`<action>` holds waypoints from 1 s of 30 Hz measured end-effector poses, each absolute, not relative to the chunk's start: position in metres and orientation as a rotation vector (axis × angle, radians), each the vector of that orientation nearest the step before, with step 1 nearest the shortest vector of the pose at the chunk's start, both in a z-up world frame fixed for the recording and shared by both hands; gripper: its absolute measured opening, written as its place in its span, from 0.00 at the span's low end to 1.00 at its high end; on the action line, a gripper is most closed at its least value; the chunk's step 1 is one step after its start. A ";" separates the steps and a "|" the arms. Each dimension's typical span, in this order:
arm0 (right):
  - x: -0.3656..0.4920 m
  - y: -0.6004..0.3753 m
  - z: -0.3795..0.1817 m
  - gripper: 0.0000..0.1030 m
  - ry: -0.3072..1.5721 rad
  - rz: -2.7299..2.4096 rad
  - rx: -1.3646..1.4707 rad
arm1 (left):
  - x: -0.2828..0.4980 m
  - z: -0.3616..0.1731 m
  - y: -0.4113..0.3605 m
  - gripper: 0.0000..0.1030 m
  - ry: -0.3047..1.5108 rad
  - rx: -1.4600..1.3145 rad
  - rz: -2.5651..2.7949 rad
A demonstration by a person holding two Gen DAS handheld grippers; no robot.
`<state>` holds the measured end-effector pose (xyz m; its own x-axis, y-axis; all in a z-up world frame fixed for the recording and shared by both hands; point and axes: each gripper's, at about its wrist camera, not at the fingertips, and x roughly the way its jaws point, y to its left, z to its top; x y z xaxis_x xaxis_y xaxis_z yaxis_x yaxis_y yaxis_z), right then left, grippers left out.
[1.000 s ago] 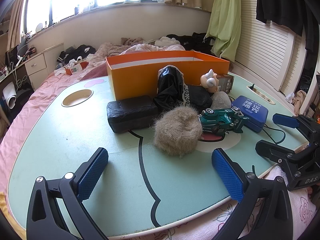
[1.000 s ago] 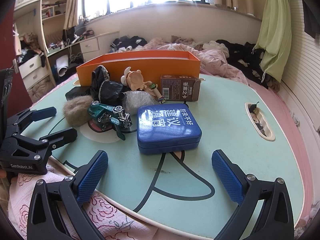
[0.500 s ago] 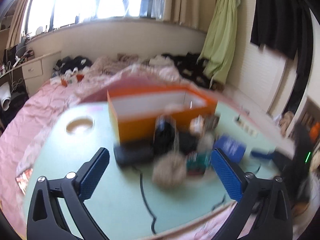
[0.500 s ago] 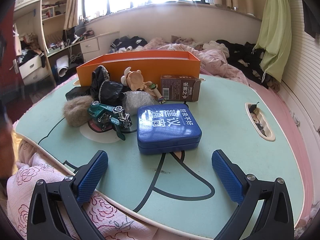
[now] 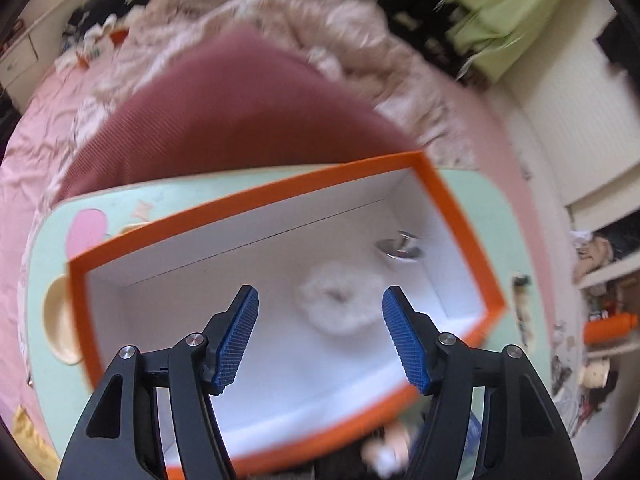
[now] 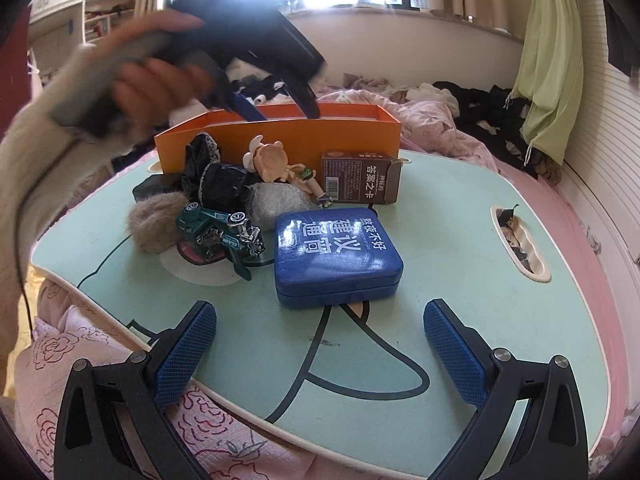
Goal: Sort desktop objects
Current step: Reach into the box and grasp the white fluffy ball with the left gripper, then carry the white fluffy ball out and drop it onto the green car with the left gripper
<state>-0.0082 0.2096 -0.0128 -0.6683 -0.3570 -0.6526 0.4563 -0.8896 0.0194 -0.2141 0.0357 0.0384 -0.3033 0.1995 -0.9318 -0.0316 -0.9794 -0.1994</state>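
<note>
My left gripper hangs over the orange box and points down into it. Its jaws are closing with nothing pressed between the pads. On the box's white floor lie a white fluffy ring and a small silver item. The right wrist view shows a hand holding the left gripper above the orange box. My right gripper stands open and empty at the table's front edge, just short of the blue case.
In front of the box sit a green toy car, a brown fur ball, a grey ball, black lace fabric, a figurine and a brown carton. The mint table has a slot at right.
The left gripper has left the table's front edge, swung over the orange box and tipped downward, and its jaws stand narrower. The right gripper has not moved.
</note>
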 end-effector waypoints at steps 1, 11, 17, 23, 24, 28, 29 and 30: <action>-0.008 0.210 -0.013 1.00 0.201 -2.513 0.940 | -0.218 0.030 0.038 0.63 -0.217 -1.791 2.400; -0.009 0.207 -0.012 1.00 0.201 -2.514 0.937 | -0.205 0.024 0.033 0.24 -0.241 -1.715 2.359; -0.009 0.207 -0.012 1.00 0.201 -2.514 0.938 | -0.158 0.078 0.010 0.24 -0.314 -1.446 2.449; -0.010 0.207 -0.013 1.00 0.201 -2.514 0.938 | -0.074 0.098 -0.002 0.24 -0.315 -1.188 2.520; -0.010 0.207 -0.013 1.00 0.201 -2.514 0.938 | -0.067 0.090 -0.004 0.24 -0.330 -1.192 2.511; -0.010 0.206 -0.013 1.00 0.202 -2.515 0.938 | -0.049 0.069 -0.010 0.26 -0.365 -1.175 2.480; -0.010 0.206 -0.013 1.00 0.201 -2.514 0.938 | -0.048 0.067 -0.009 0.31 -0.356 -1.169 2.488; -0.010 0.206 -0.013 1.00 0.200 -2.514 0.938 | -0.045 0.066 -0.007 0.34 -0.325 -1.161 2.518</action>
<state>-0.0097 0.2064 -0.0127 -0.6694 -0.3576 -0.6512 0.4562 -0.8896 0.0196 -0.0447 -0.0071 0.0657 -0.6043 0.4029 -0.6874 -0.2152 -0.9132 -0.3461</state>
